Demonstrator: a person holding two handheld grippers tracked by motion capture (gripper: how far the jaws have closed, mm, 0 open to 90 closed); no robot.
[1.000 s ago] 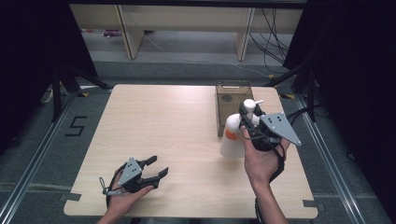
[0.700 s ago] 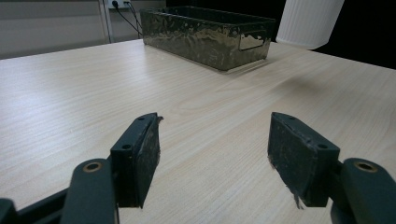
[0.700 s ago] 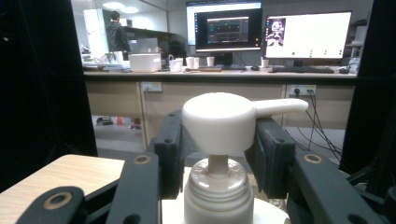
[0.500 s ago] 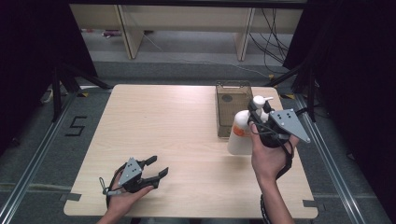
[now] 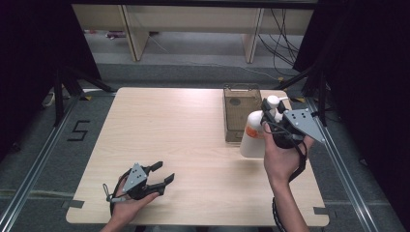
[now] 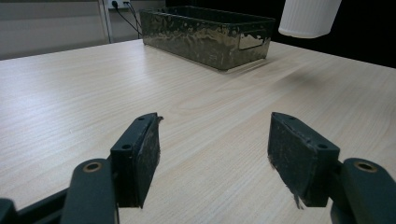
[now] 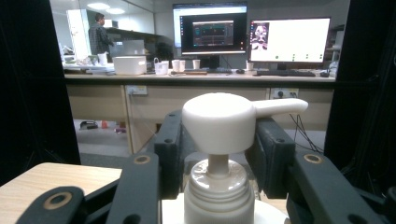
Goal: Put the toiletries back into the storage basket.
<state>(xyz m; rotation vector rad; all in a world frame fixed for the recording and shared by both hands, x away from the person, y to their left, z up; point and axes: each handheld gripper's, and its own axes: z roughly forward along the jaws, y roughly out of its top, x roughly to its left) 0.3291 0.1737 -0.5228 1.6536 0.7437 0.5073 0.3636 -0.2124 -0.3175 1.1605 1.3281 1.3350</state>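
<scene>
A white pump bottle (image 5: 251,136) with an orange label hangs above the table, just in front of the near right corner of a brown bin (image 5: 240,113). My right gripper (image 5: 267,118) is shut on the bottle's neck, under the pump head (image 7: 219,121), with a black finger (image 7: 170,144) on each side. In the left gripper view the bottle's base (image 6: 308,16) floats clear of the wood, with its shadow below it. My left gripper (image 5: 162,173) rests near the table's front left, open, with nothing between its pads (image 6: 142,158).
The brown bin (image 6: 210,32) is a long open-topped box lying lengthwise toward the far edge. The wooden table (image 5: 169,125) runs bare between the two grippers. Past the far edge stand shelf legs and cables on the floor.
The right gripper has carried the bottle a little to the right, toward the bin's near right corner. The left gripper has stayed where it was.
</scene>
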